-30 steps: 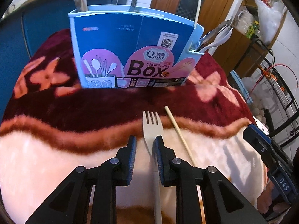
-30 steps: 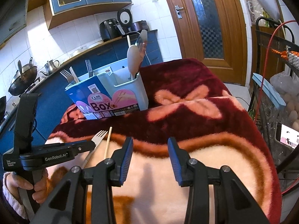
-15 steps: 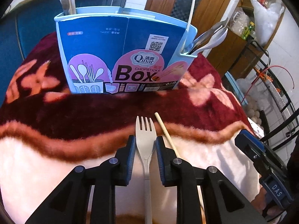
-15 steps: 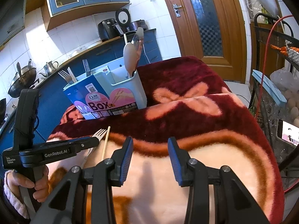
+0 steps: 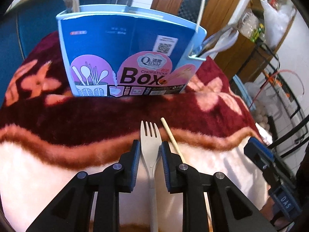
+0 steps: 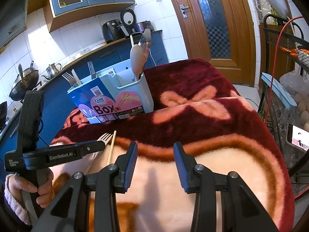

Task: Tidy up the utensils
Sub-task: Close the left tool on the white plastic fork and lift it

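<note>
Left hand-held gripper [image 5: 148, 150] | clamped on fork [image 5: 149, 141] | chopstick [image 5: 172, 140] just right | right hand-held gripper [image 6: 155, 154] open

Left wrist view: rides the left tool [image 5: 148, 150], tilted steeply down, close over the blanket [image 5: 58, 166], facing the utensil box [image 5: 131, 58] head-on.
Right wrist view: rides the right tool [image 6: 155, 154], angled less steeply, farther back, facing box [image 6: 115, 100], counter and door.
Shared: box, fork [image 5: 149, 145], chopstick [image 5: 171, 137], blanket's near band.
</note>
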Demonstrator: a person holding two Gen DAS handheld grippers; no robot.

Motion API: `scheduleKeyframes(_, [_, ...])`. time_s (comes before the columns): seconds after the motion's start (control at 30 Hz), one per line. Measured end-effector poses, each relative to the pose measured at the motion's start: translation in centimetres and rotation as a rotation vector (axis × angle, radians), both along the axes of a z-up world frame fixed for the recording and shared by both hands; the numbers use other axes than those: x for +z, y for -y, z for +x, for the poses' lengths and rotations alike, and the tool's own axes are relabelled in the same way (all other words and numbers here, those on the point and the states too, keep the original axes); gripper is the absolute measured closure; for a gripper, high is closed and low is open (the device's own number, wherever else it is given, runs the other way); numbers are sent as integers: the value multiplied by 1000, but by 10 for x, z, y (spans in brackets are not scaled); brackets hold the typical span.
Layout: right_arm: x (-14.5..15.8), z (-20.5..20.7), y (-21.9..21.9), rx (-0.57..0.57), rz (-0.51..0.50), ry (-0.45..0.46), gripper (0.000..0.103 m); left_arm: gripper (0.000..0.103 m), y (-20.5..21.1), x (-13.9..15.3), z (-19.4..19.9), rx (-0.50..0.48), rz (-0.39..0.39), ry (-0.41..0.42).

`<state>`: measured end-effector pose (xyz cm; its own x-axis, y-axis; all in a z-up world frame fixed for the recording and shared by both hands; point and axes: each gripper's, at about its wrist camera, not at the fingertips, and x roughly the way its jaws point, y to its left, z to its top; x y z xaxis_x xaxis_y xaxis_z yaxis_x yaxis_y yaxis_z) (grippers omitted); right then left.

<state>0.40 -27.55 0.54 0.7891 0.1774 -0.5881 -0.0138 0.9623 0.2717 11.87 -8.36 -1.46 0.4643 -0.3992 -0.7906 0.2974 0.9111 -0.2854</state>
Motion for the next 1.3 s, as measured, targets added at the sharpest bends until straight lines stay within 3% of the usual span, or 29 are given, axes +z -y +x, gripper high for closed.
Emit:
scheduleKeyframes(0.13, [2, -2, -1, 2, -1, 3, 61, 82, -4, -1, 1, 13, -36, -13])
scheduleKeyframes(0.2, [3, -2, -1, 2, -2, 3, 61, 90, -6, -2, 1, 17, -59, -22])
scheduleKeyframes(0.3, [2, -2, -1, -1, 0, 2, 61, 92, -12, -4, 1, 30, -122, -54])
scheduleKeyframes(0.53, [3, -1, -2, 2, -1, -3, 61, 93, -5, -5, -5, 3, -121, -58])
scheduleKeyframes(0.7, [3, -1, -2, 1, -4, -5, 61, 99, -9, -4, -9, 14, -172, -56])
scheduleKeyframes(1.07, [4, 1, -21, 72, -18, -33, 61, 100, -43, 34, -36, 93, -145, 146])
scheduleKeyframes(1.3, [5, 11, -42, 142, -42, -96, 61, 100, -73, 60, -56, 168, -100, 305])
